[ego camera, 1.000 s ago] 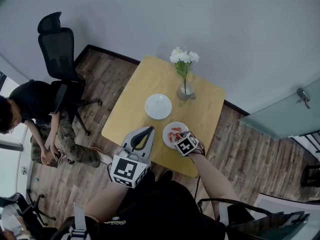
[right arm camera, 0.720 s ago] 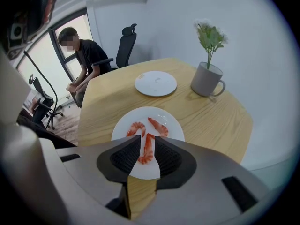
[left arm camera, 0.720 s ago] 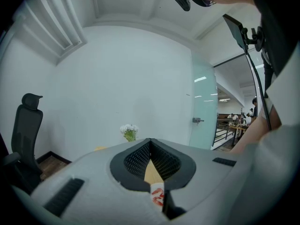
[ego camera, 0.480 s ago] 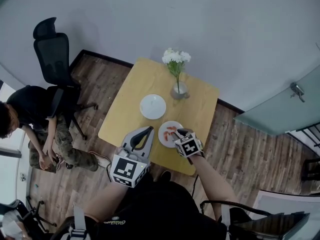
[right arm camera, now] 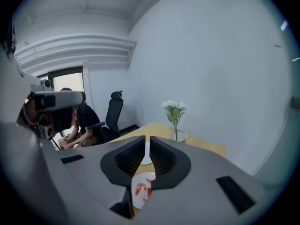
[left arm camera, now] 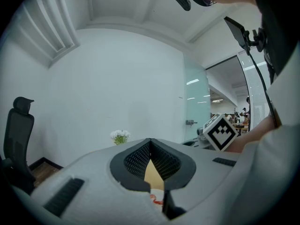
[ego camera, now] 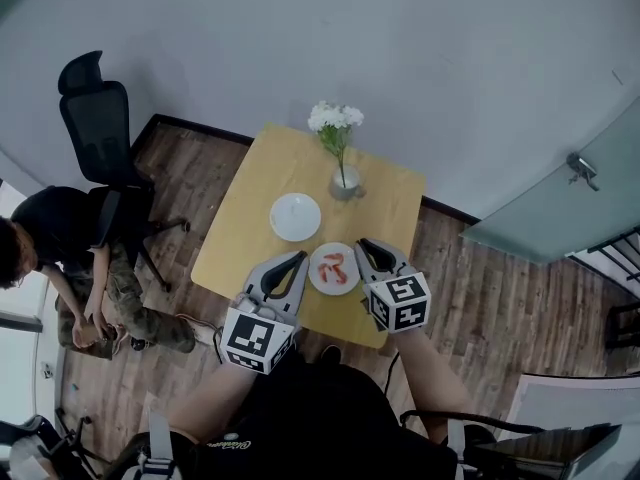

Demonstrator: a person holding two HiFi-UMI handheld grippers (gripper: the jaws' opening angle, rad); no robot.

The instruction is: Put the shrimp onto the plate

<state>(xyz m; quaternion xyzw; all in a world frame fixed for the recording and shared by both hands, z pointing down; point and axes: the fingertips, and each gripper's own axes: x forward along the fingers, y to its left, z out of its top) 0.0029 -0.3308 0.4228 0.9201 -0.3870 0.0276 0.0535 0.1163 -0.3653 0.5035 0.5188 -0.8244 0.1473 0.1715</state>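
Head view: a yellow wooden worktop stands against a pale wall. Two or three orange shrimp lie on a white plate near the worktop's near edge. A second white plate, bare, sits just beyond it to the left, close but apart. A glass vase with white flowers stands at the far side. The left gripper is just left of the shrimp plate and the right gripper just right of it; neither touches the plate. A black office chair stands far left, with a seated person nearer on the left.

Left gripper view: the left gripper has its fingers meeting at the tips, with nothing between them. Through the gap behind the tips show the worktop and a sliver of the shrimp. The right gripper's marker cube is to the right; the flowers are far left.

Right gripper view: the right gripper has its fingers a narrow slit apart, holding nothing. The bare plate shows through the slit. Below it are the shrimp on their plate. The vase is far right, the chair and person left.
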